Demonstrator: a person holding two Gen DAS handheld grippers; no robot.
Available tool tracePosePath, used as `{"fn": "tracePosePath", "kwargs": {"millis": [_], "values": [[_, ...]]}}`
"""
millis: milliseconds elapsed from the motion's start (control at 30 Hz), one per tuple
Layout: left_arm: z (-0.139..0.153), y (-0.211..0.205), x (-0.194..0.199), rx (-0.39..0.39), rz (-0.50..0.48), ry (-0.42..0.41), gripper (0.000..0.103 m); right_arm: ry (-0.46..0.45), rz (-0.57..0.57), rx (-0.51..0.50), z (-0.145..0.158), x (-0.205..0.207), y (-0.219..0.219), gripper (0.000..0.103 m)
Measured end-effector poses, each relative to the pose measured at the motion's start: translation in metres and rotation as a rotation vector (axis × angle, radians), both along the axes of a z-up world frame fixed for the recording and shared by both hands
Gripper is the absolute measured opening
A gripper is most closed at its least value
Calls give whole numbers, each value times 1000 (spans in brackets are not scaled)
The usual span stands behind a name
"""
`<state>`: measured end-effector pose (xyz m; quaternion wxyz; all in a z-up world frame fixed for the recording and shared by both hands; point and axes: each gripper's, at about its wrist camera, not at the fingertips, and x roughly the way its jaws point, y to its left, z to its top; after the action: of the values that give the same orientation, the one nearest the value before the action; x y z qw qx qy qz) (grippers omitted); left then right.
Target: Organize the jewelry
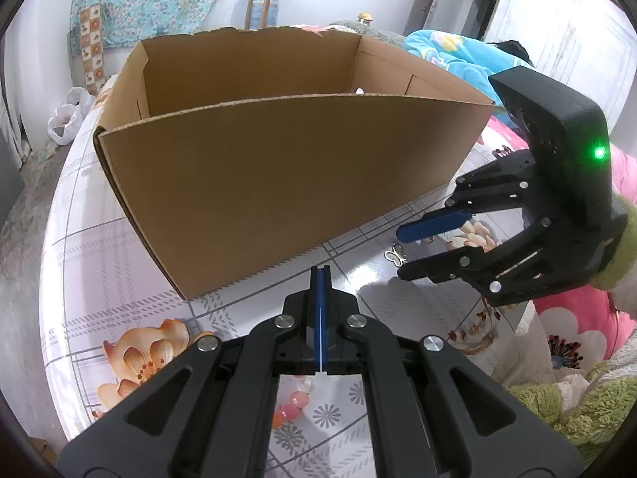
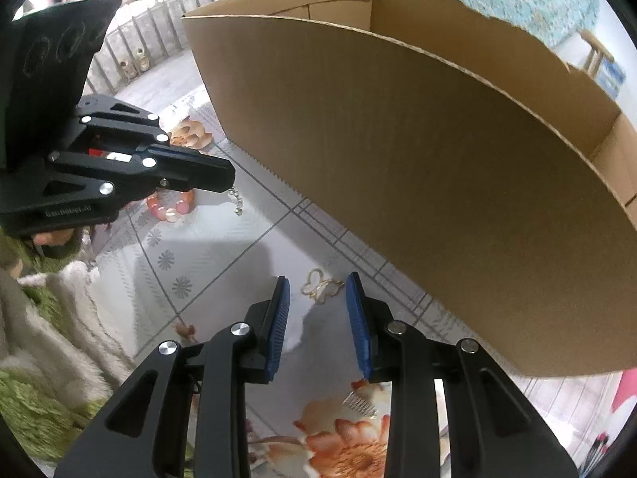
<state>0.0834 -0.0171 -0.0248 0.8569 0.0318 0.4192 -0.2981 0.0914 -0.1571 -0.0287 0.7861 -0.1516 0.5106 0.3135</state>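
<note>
A gold butterfly-shaped piece (image 2: 321,289) lies on the tablecloth just beyond my open right gripper (image 2: 317,283), between its fingertips' line; it also shows in the left wrist view (image 1: 395,256). My left gripper (image 1: 320,273) is shut and empty, hovering over a pink bead bracelet (image 2: 171,206), which also shows in the left wrist view (image 1: 292,404). A small silver chain (image 2: 235,200) lies beside the bracelet. A big open cardboard box (image 1: 278,167) stands behind both grippers. A small pale item (image 1: 359,90) peeks inside it.
A small comb-like hair clip (image 2: 360,403) lies under my right gripper. The table has a glossy floral cloth (image 1: 99,263). Green and pink fluffy fabric (image 1: 573,362) lies along the near edge. The box wall (image 2: 438,183) is close on the right.
</note>
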Motion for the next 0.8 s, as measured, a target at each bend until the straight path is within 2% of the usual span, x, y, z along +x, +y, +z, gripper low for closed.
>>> {"fn": "tracePosePath", "kwargs": {"millis": [133,300,533,800], "values": [[-1,-1,1,-1,0,3,0,88,-41,72,2,4,2,30],[0,-2,2,2,-6,0,0,-7,-62,26,7,3,2,30],[-2,-1,2,0,3,1,0,2,-57,18,4,1,8,30],[-2,4,0,-1,4,-2,0,-57,-90,-21,3,-5,15,30]]}}
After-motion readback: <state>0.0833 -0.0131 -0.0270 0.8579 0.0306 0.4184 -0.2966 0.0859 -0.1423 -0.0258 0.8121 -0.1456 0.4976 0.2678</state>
